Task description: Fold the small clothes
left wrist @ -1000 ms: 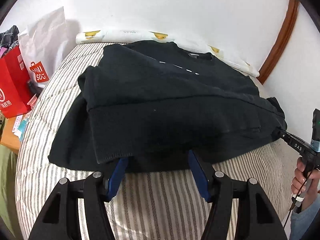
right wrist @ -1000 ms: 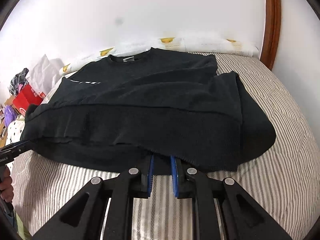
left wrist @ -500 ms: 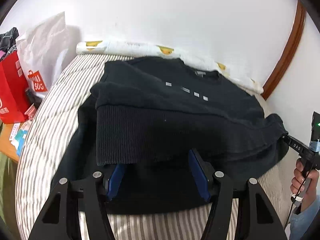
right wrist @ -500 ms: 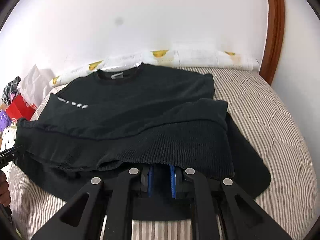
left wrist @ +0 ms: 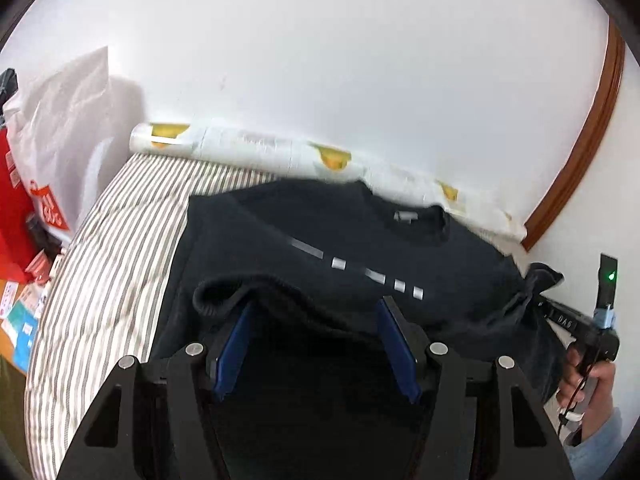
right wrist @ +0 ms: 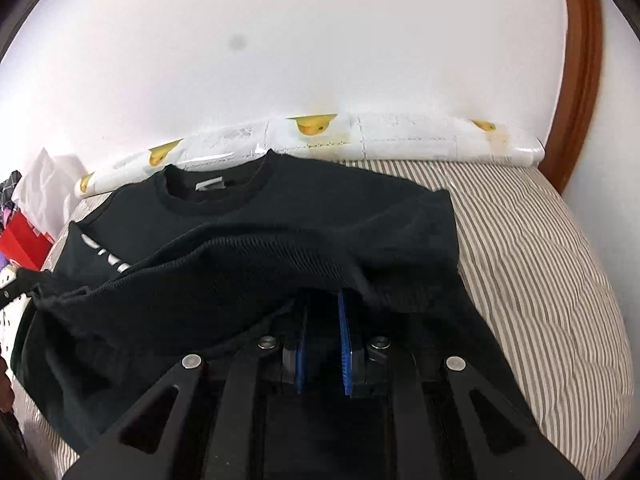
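Note:
A black sweater [left wrist: 360, 248] with a row of white marks on the chest lies on the striped bed; it also shows in the right wrist view [right wrist: 304, 216]. Its ribbed hem [right wrist: 224, 276] is lifted and carried toward the collar. My left gripper [left wrist: 316, 320] has its blue pads wide apart with the hem draped over the fingertips, which are hidden. My right gripper [right wrist: 323, 304] is nearly shut, pinching the hem, tips hidden under the cloth. In the left wrist view the right gripper [left wrist: 576, 320] holds the hem's other corner.
The striped bed [right wrist: 540, 264] runs to a white wall, with a rolled white duck-print cover [right wrist: 360, 132] along it. A brown wooden frame [right wrist: 580, 64] stands at the right. Red and white shopping bags [left wrist: 32, 184] sit left of the bed.
Both grippers have carried the hem up and forward over the sweater's body toward the collar. The folded lower half now covers much of the chest.

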Demonstrator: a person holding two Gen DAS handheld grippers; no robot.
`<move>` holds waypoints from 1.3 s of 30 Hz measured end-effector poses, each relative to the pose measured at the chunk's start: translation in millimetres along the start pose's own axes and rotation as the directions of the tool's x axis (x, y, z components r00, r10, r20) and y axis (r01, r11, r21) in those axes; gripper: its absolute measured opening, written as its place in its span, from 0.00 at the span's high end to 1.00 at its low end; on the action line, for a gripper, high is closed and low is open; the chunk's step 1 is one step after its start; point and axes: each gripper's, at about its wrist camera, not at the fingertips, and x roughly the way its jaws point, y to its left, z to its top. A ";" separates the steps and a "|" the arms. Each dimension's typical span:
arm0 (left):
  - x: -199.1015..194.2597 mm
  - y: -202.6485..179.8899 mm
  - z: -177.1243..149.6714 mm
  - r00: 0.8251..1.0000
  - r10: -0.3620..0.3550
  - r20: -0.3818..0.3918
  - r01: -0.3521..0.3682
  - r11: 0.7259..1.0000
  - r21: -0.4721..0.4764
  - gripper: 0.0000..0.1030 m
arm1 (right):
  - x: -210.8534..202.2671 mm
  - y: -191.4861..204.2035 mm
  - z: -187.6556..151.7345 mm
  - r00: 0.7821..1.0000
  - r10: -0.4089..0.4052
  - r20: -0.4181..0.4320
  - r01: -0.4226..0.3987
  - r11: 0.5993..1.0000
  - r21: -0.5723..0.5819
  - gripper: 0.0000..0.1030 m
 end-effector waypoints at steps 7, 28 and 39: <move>-17.0 1.0 16.6 0.993 -0.044 0.114 0.045 0.999 -0.009 0.35 | 9.2 -9.6 15.9 0.998 -0.065 0.005 0.065 0.998 0.000 0.79; 76.1 24.6 24.4 0.974 0.200 -0.102 -0.184 0.971 0.150 0.59 | 55.9 -39.7 34.1 0.995 -0.081 -0.052 0.080 0.997 -0.024 0.54; 65.0 25.8 37.7 0.976 0.219 0.005 -0.216 0.962 0.167 0.91 | 48.9 -32.8 40.2 0.993 -0.104 0.063 0.108 0.993 -0.053 0.84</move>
